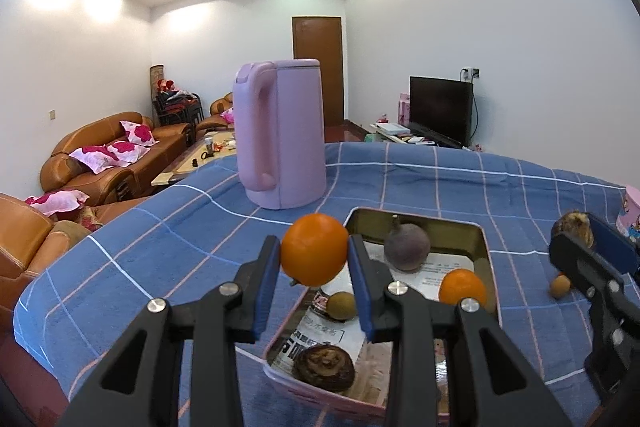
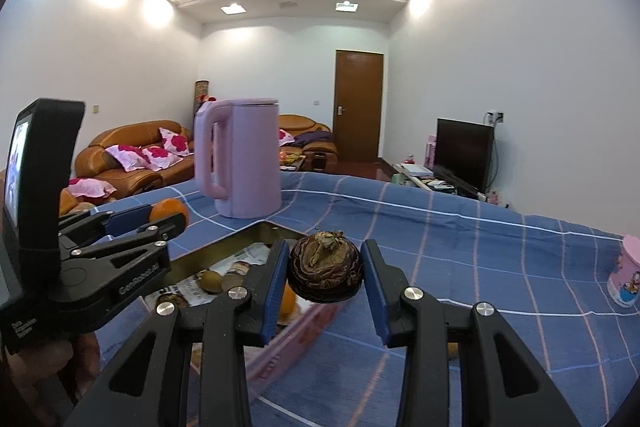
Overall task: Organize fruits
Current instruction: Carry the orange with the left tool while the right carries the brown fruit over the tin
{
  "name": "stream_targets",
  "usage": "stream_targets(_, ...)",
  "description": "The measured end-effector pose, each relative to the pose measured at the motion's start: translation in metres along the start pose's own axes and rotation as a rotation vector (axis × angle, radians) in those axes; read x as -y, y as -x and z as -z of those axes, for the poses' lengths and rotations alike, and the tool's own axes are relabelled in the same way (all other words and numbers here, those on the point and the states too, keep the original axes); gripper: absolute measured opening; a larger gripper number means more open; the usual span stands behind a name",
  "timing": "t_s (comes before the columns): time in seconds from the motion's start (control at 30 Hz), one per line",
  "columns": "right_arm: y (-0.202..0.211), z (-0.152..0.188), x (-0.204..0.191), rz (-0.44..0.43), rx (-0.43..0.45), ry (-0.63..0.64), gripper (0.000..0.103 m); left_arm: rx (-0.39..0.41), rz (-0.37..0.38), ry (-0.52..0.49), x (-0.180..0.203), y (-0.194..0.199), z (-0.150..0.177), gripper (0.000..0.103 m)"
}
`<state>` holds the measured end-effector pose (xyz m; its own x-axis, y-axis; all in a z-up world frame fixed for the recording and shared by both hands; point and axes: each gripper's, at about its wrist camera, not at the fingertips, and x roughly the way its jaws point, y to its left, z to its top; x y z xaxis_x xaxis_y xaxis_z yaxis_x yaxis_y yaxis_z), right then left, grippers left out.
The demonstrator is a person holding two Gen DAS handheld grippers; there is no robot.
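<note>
White walls, recessed ceiling lights and brown leather sofas (image 1: 108, 155) frame a living room, with a dark television (image 1: 440, 109) at right and a wooden door (image 1: 318, 67) at the far end. Nearer, a blue checked cloth (image 1: 440, 187) covers the table, and a pink kettle (image 1: 280, 135) stands upright on it in the centre of both views.

Lower centre of the left wrist view, the left gripper (image 1: 314, 259) has its jaws closed on an orange (image 1: 314, 251), held above the near left edge of a rectangular tin tray (image 1: 486, 247). Lying in the tray on printed paper are a purple round fruit (image 1: 406, 247), a second orange (image 1: 462, 287), a small greenish fruit (image 1: 341, 305) and a dark brown wrinkled fruit (image 1: 324, 367).

Lower centre of the right wrist view, the right gripper (image 2: 325, 273) has its jaws clamped on another brown wrinkled fruit (image 2: 325, 273), held just beyond the tray's right side. A small tan fruit (image 1: 559, 286) lies on the cloth at right, and a pink printed cup (image 2: 625, 275) stands near the right edge.
</note>
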<state>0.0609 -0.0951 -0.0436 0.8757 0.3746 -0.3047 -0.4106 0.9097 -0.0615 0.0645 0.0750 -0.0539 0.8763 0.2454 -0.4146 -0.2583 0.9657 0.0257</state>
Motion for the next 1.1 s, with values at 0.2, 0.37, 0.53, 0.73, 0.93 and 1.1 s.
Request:
stream_targets(0.2,-0.008,-0.002,-0.015,-0.026,-0.012,0.018,0.039,-0.016,0.001,-0.015,-0.002,-0.004,0.001,0.036)
stream_targets(0.37,-0.018,-0.002,-0.026,-0.041,-0.035,0.023,0.039,-0.031,0.005,-0.019,-0.005,-0.007,0.002,0.036)
stream_targets(0.53,-0.024,0.0,-0.031,-0.052,-0.058,0.022,0.039,-0.052,0.013,-0.018,-0.008,-0.011,0.004,0.036)
stream_targets(0.73,-0.034,0.003,-0.034,-0.065,-0.101,0.012,0.039,-0.086,0.033,-0.022,-0.009,-0.019,0.006,0.036)
stream_targets(0.93,-0.045,0.003,-0.031,-0.081,-0.144,-0.011,0.039,-0.113,0.039,-0.03,-0.007,-0.025,0.009,0.036)
stream_targets(1.1,-0.051,0.004,-0.03,-0.089,-0.171,-0.019,0.039,-0.122,0.044,-0.036,-0.006,-0.027,0.01,0.037)
